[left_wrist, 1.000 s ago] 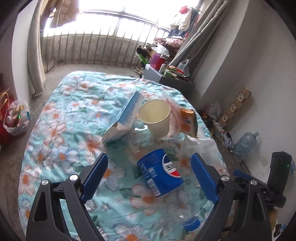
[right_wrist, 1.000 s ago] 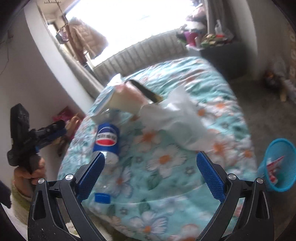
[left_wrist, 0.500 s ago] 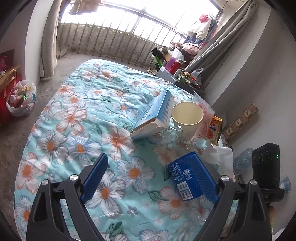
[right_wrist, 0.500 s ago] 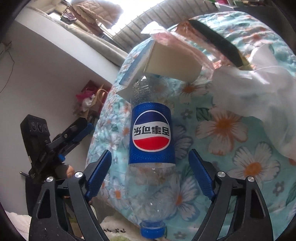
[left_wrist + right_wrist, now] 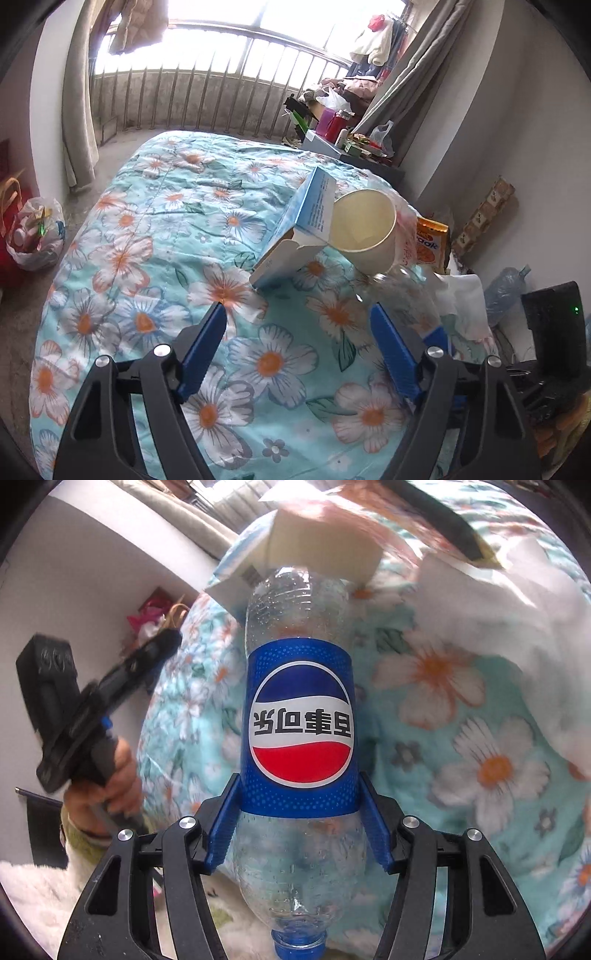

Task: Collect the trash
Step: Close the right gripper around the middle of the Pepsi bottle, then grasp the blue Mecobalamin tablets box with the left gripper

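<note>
In the left wrist view, the left gripper (image 5: 297, 332) hangs over the flowered bed (image 5: 155, 236) with its fingers wide apart and nothing between them; a blue carton (image 5: 299, 229) and a paper cup (image 5: 365, 230) lie touching each other just ahead of it. In the right wrist view, the right gripper (image 5: 299, 805) has its fingers pressed on both sides of the plastic bottle (image 5: 299, 716), at the lower edge of the blue label, cap toward the camera. I judge the step is picking up the bottle; the next move asks a firm lift toward a bin, which is not visible here.
</note>
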A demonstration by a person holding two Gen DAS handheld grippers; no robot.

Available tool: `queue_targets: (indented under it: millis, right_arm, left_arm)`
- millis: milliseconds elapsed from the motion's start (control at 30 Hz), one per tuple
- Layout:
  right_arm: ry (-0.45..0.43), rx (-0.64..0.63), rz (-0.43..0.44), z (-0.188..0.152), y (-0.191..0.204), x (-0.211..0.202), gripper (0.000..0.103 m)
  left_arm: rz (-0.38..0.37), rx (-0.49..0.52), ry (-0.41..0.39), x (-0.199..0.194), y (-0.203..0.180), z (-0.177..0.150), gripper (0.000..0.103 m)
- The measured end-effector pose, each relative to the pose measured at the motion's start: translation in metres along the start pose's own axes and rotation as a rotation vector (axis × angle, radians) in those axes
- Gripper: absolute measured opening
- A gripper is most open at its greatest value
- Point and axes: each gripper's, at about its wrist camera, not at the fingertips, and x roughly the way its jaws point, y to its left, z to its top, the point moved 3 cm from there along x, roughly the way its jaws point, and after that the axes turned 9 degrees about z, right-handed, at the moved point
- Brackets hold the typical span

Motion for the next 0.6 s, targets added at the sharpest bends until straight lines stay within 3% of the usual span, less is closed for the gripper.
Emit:
queue_targets:
  millis: [233, 367, 500, 600]
  right_arm:
    - [-0.019, 0.064, 0.005, -0.019, -0.015, -0.016, 0.057]
    - [-0.034, 0.075, 0.012, -0.021, -0.018, -0.017, 0.057]
    - [-0.034, 0.073, 0.011, -0.023, -0.021, -0.026, 0.057]
    - [-0.039, 0.077, 0.013, -0.028, -0.027, -0.040, 0.057]
  left_arm:
    - [0.123, 0.159, -0.063, 0.031, -0.015, 0.025, 0.070]
    - [0.110, 0.158, -0.046, 0.046, -0.012, 0.031, 0.060]
    - [0.040, 0.123, -0.041, 0.052, -0.009, 0.038, 0.057]
    - [0.016, 0.096, -0.025, 0.059, -0.007, 0.041, 0.049]
